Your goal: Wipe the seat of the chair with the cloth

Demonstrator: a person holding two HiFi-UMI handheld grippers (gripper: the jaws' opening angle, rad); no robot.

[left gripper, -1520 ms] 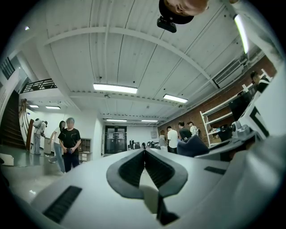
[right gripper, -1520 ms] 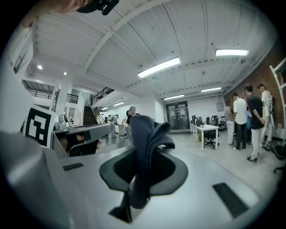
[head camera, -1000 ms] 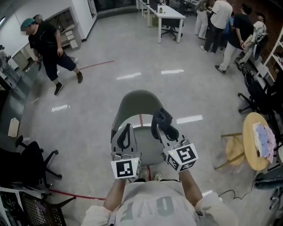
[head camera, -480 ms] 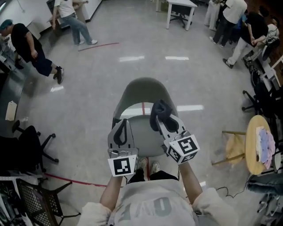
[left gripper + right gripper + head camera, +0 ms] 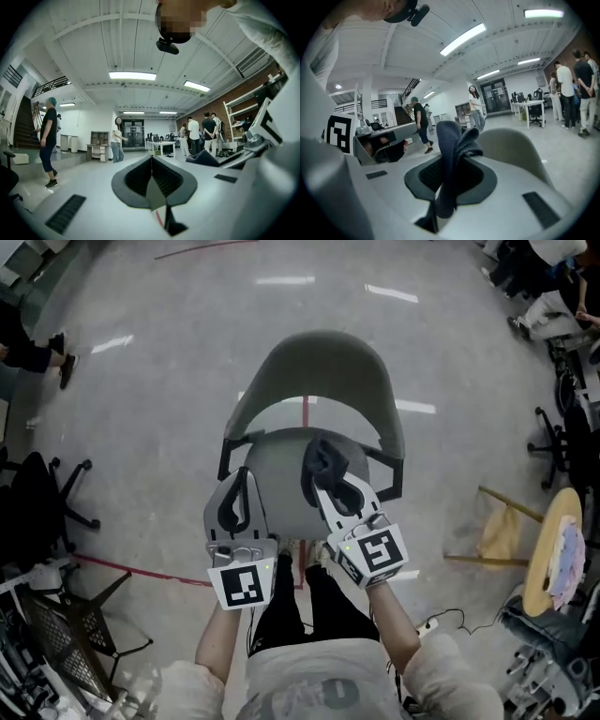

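A grey shell chair (image 5: 319,367) stands on the floor in front of me, its seat (image 5: 281,484) below both grippers in the head view. My right gripper (image 5: 330,479) is shut on a dark blue cloth (image 5: 323,460), which bunches up past the jaw tips over the seat; the cloth (image 5: 452,154) fills the middle of the right gripper view, with the chair's backrest (image 5: 513,150) behind it. My left gripper (image 5: 239,507) is shut with nothing in it, hovering over the seat's left part; its closed jaws meet at the left gripper (image 5: 151,180).
A round wooden side table (image 5: 553,549) with cloths stands at the right. Black office chairs (image 5: 42,498) sit at the left, a wire basket (image 5: 56,643) at the lower left. Red floor tape (image 5: 131,568) runs under the chair. People (image 5: 572,89) stand far off.
The head view has tilted down and closer, so the chair now sits higher in the frame. Both grippers stay over the seat, the right still holding the cloth.
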